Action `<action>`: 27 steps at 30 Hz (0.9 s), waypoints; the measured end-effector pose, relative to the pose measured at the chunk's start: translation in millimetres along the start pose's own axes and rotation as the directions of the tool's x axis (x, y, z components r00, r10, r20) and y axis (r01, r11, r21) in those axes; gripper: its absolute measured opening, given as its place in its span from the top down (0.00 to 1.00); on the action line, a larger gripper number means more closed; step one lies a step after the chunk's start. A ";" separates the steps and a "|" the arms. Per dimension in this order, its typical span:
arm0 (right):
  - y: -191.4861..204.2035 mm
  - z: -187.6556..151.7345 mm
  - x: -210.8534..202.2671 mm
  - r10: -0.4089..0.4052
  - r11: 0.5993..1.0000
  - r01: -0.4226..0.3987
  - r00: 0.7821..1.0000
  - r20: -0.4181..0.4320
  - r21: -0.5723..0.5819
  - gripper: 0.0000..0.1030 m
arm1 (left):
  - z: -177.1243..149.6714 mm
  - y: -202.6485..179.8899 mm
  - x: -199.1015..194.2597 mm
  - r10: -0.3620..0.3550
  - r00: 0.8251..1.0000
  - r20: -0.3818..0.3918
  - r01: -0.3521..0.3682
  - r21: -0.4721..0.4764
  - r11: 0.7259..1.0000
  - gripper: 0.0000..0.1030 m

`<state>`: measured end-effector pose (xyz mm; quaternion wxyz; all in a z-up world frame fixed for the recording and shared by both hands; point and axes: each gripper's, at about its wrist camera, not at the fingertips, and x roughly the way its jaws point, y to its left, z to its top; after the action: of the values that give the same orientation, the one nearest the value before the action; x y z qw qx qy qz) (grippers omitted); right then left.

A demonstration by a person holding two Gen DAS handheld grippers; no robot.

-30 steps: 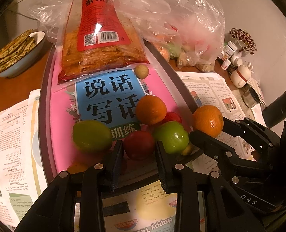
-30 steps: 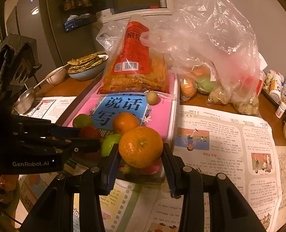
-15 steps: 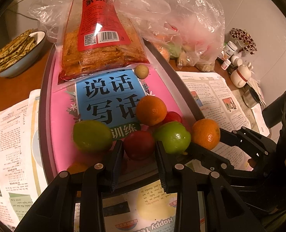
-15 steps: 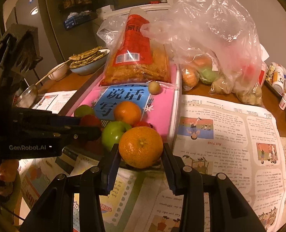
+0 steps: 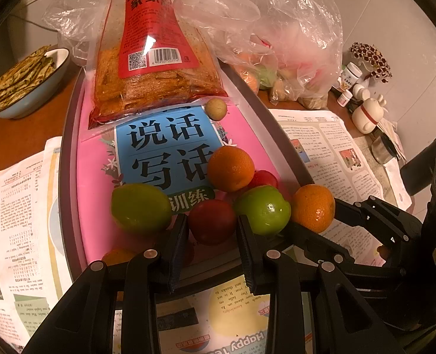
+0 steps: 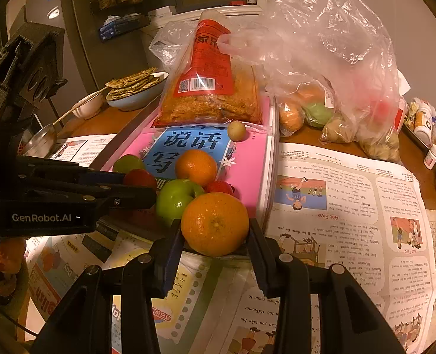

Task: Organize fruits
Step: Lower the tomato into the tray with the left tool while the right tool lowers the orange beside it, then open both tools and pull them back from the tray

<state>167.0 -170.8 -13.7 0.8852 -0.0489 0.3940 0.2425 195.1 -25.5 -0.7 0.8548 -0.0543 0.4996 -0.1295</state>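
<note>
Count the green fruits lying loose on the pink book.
2. One green fruit lies at the left of the cluster, beside the left gripper; the other green fruit sits right of the red fruit. More green shows inside the plastic bag, so others may be hidden.

Both grippers' fingers [image 5: 176,244] clamped.

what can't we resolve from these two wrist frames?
- Left wrist: an orange fruit near the tray's front edge, mostly hidden by a gripper finger.
- Both views: contents of the clear plastic bag, blurred by the film.
- Right wrist: labels on the small bottles, too small, cut off by the edge.
</note>
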 end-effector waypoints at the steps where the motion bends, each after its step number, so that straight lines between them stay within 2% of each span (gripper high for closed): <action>1: 0.0 0.1 0.0 -0.001 1.000 0.001 1.000 0.000 0.001 0.58 | 0.0 0.1 0.0 0.000 1.000 0.000 0.000 0.000 1.000 0.67; 9: 0.4 1.2 0.3 -0.011 1.000 0.011 1.000 -0.002 -0.001 0.58 | 0.1 0.1 0.1 -0.001 1.000 -0.001 0.001 0.002 1.000 0.67; 27: 4.9 1.7 -13.1 -0.047 0.999 0.047 0.999 0.027 -0.011 0.40 | -5.2 -3.3 -2.8 0.007 1.000 -0.009 -0.007 0.007 1.000 0.66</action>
<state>158.3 -171.1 -2.6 0.8954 -0.0602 0.3796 0.2247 188.7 -27.7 -0.2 0.8533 -0.0490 0.5030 -0.1285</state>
